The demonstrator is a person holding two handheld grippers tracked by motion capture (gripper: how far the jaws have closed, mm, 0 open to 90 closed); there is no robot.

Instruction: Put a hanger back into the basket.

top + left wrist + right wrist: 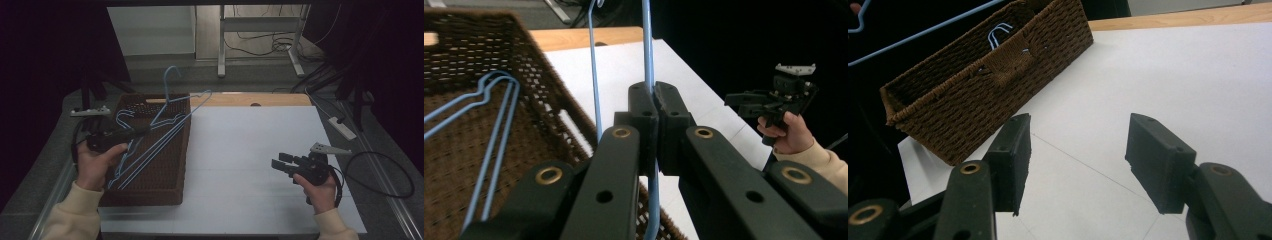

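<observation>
The white table [250, 150] carries a brown woven basket [150, 192] at its left. A blue wire hanger [176, 117] slants up out of it, long axis running away from the left gripper [653, 107], whose fingers pinch its wire. The right gripper [281, 164], fingers spread and empty, waits well apart.

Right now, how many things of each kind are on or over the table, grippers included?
Hangers: 3 by their hooks, overlapping
Basket: 1
Grippers: 2, left gripper and right gripper
Total: 6
</observation>
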